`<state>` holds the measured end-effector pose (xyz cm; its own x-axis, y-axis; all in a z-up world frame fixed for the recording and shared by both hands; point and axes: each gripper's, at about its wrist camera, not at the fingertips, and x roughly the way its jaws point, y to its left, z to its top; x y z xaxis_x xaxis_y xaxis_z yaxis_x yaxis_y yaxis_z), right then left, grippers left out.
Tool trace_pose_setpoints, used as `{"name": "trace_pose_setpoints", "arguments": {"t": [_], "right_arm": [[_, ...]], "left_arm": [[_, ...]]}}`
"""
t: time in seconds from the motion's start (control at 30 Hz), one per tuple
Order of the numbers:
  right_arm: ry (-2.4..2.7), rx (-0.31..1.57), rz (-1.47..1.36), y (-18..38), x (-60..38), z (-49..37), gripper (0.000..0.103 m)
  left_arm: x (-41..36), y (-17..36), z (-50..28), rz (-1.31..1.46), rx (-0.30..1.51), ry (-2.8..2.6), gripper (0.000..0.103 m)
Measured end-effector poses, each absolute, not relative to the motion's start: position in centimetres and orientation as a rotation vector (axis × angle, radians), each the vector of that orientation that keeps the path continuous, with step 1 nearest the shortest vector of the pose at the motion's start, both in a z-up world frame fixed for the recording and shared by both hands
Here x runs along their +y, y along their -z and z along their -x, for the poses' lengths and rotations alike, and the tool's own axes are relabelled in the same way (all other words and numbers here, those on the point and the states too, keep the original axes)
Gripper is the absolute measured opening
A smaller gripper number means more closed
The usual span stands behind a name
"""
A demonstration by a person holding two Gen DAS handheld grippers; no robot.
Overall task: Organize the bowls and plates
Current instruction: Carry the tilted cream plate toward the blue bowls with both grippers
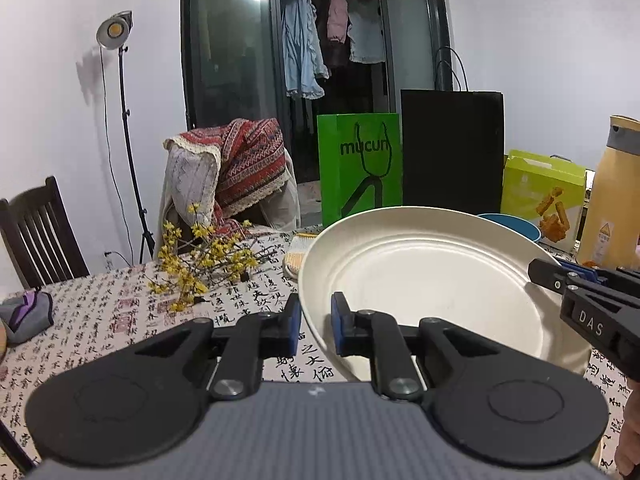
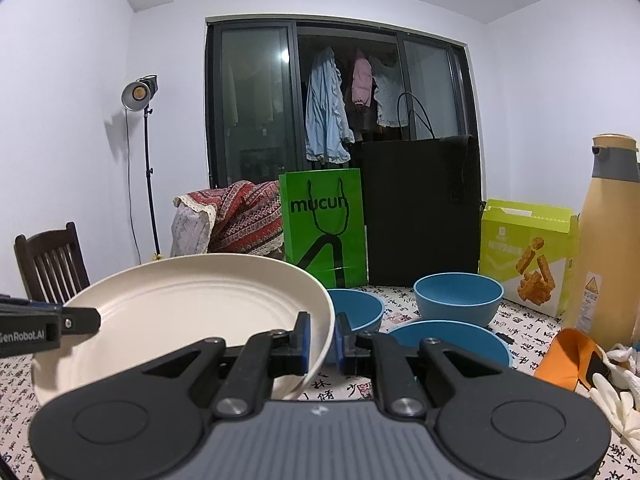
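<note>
Holding a cream plate (image 2: 180,312) up off the desk (image 1: 120,312) with both tools right now. My right tool (image 2: 322,340) is pinching the plate's right rim, one blue pad on the inside and one on the outside, and the plate sits tilted. My left tool (image 1: 316,322) straddles the opposite rim; its pads sit a bit wider than the edge, so it looks slightly spread rather than clamped, with the rim running through the gap. In the left view the right tool pokes in from the right onto the plate's edge, and in the right view the left one comes in from the left the same way.

Three blue bowls (image 2: 458,298) sit on the desk behind and to the right of the plate, close together, two at the back and one nearer me. Behind them stand a green bag (image 2: 324,224), a black bag (image 2: 420,208) and a lime box (image 2: 528,248), with a tan bottle (image 2: 608,240) at the far right. Yellow flowers (image 1: 208,256) lie on the calligraphy-print cloth to the plate's left.
</note>
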<state>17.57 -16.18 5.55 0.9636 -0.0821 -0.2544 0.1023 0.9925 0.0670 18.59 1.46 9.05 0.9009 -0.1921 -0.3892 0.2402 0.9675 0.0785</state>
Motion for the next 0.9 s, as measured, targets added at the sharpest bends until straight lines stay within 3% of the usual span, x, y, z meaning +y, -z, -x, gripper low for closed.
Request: {"name": "trace_pose_setpoints", "arguments": {"t": [0.9], "right_arm": [[0.091,0.236,-0.148,-5.0,-19.2,-13.6,0.012]], "left_arm": [[-1.0,-8.1,-14.7,-0.132,0.431,0.227,0.017]]}}
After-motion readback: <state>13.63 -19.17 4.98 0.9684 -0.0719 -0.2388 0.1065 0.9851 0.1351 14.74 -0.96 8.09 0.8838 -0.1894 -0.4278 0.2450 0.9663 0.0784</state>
